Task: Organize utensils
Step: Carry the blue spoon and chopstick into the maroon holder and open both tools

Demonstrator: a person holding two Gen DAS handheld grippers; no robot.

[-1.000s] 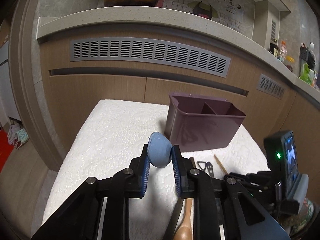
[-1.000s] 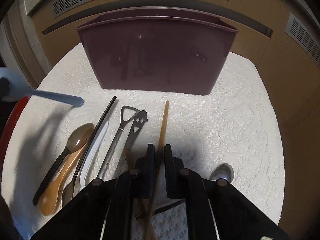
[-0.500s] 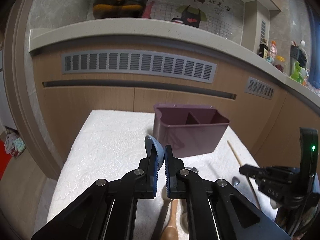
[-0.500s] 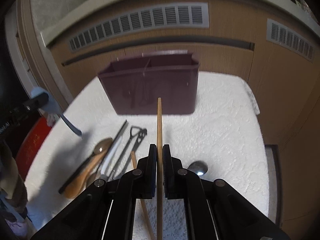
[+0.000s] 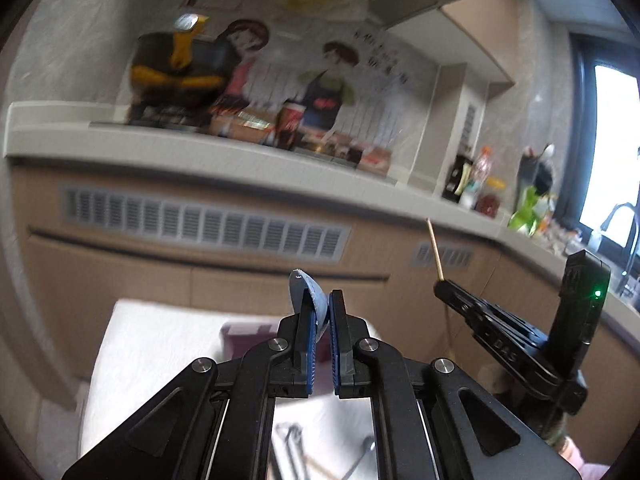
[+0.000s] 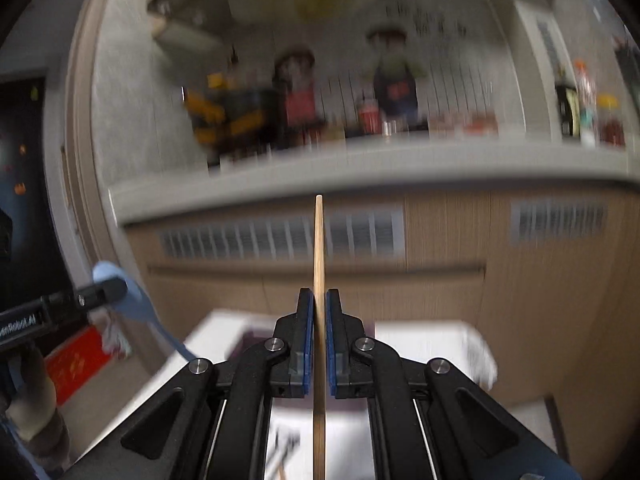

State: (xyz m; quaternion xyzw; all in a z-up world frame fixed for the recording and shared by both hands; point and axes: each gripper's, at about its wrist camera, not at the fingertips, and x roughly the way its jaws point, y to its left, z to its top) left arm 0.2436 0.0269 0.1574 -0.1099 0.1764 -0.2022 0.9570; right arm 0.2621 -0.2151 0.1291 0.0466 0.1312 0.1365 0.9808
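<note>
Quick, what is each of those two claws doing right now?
Left gripper: closed on the bowl of a light blue plastic spoon.
Right gripper: closed on a thin wooden chopstick.

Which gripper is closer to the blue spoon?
Left. The left gripper is shut right on the blue spoon, holding its bowl. The right gripper is off to the side, clamping a chopstick.

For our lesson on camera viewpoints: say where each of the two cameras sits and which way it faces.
Left wrist: behind the left gripper, shut on a blue spoon; faces the kitchen counter; right gripper at right.
Right wrist: behind the right gripper, shut on a chopstick; same facing; left gripper at left.
Shared: counter, spoon, chopstick, maroon holder.
</note>
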